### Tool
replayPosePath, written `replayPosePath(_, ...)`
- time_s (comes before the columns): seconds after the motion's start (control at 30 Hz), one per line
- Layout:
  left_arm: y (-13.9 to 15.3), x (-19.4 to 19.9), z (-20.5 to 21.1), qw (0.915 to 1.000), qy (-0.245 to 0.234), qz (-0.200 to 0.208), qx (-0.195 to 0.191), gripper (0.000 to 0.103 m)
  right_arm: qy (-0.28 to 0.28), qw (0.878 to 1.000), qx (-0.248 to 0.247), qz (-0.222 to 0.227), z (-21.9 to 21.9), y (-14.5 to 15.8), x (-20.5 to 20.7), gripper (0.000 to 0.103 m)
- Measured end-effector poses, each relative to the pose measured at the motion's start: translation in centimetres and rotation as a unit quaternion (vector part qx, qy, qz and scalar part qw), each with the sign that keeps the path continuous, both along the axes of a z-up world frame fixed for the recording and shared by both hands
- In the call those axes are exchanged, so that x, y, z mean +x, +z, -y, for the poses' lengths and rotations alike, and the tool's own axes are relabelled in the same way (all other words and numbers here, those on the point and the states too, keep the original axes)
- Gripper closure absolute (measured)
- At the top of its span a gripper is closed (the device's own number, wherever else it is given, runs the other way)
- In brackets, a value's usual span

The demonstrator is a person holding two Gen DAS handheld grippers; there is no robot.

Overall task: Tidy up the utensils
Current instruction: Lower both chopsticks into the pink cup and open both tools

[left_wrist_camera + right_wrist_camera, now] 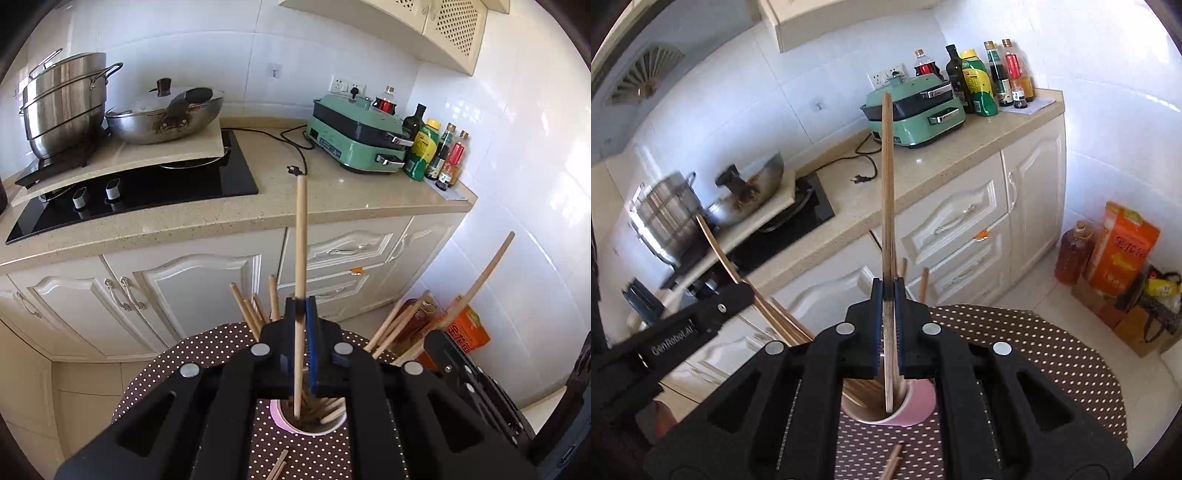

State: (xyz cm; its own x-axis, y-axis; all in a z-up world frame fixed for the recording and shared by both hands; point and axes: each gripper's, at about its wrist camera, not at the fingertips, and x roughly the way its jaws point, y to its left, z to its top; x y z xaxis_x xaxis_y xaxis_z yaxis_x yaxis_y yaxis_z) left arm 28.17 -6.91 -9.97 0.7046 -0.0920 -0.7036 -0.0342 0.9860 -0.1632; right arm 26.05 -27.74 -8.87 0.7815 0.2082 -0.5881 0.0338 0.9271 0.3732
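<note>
1. The left claw (303, 300) is clamped on a single pale wooden chopstick (301, 236), which stands almost upright with its lower end down inside a pink cup (284, 424) already crowded with other chopsticks.
2. The right claw (888, 281) is closed tight on a darker, streaked chopstick (887, 177), also near upright, its lower tip inside the pink cup (919, 406).
3. The cup stands on a round surface (207, 354) covered with a brown cloth dotted in white; a few loose chopsticks (277, 469) lie on the cloth in front of the cup.
4. More chopsticks lean out of the cup to either side, fanning behind the claws.
5. Beyond is a kitchen: a speckled beige counter (332, 199) over cream panelled cabinets, with white tiled walls.
6. On the counter sit a black hob (147, 192), a stacked steel steamer pot (62, 103), a lidded wok (166, 114), a green electric cooker (354, 136) with its cord unplugged, and a cluster of sauce bottles (436, 151).
7. An oil bottle (1075, 254) and an orange bag (1123, 247) stand on the pale floor by the wall.
</note>
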Motion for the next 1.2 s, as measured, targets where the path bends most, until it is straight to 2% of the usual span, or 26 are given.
replayPosePath(0.23,-3.2,-0.3,-0.5,0.9996,-0.005,-0.029,0.001,0.097,0.011,1.0,-0.007,-0.022,-0.8,-2.6,-0.4,0.096)
replayPosePath(0.53,-6.5,-1.0,-0.8,0.9978,-0.016,-0.064,0.008,0.097,0.031,0.996,-0.019,-0.08,-2.5,-6.5,-0.6,0.096)
replayPosePath(0.7,-6.8,-1.3,-0.7,0.9972,-0.035,-0.06,0.027,0.096,0.024,0.995,0.018,-0.099,-1.8,-7.3,-0.5,0.096)
replayPosePath(0.83,-6.8,-1.2,-0.8,0.9964,-0.039,-0.07,0.028,0.094,0.025,0.993,0.01,-0.112,-1.9,-6.9,-0.8,0.093)
replayPosePath(0.87,-6.7,-1.2,-0.8,0.9962,-0.037,-0.073,0.031,0.089,0.022,0.993,0.004,-0.115,-1.8,-6.8,-1.0,0.09)
replayPosePath(0.9,-6.7,-1.3,-0.9,0.9962,-0.035,-0.072,0.034,0.079,0.019,0.993,-0.003,-0.119,-1.8,-6.6,-1.2,0.074)
replayPosePath(0.93,-6.6,-1.5,-0.9,0.9964,-0.033,-0.07,0.036,0.073,0.018,0.992,-0.009,-0.123,-1.8,-6.5,-1.3,0.063)
replayPosePath(0.97,-6.5,-1.6,-1.1,0.9965,-0.029,-0.067,0.04,0.071,0.015,0.993,-0.013,-0.12,-1.8,-6.3,-1.5,0.039)
replayPosePath(1.03,-6.3,-1.8,-1.3,0.9964,-0.029,-0.067,0.042,0.067,0.003,0.994,-0.022,-0.103,-1.6,-5.7,-2.3,0.039)
replayPosePath(1.2,-5.7,-2.5,-2.0,0.9965,-0.029,-0.068,0.039,0.066,0.005,0.994,-0.032,-0.1,-1.5,-4.8,-3.1,0.039)
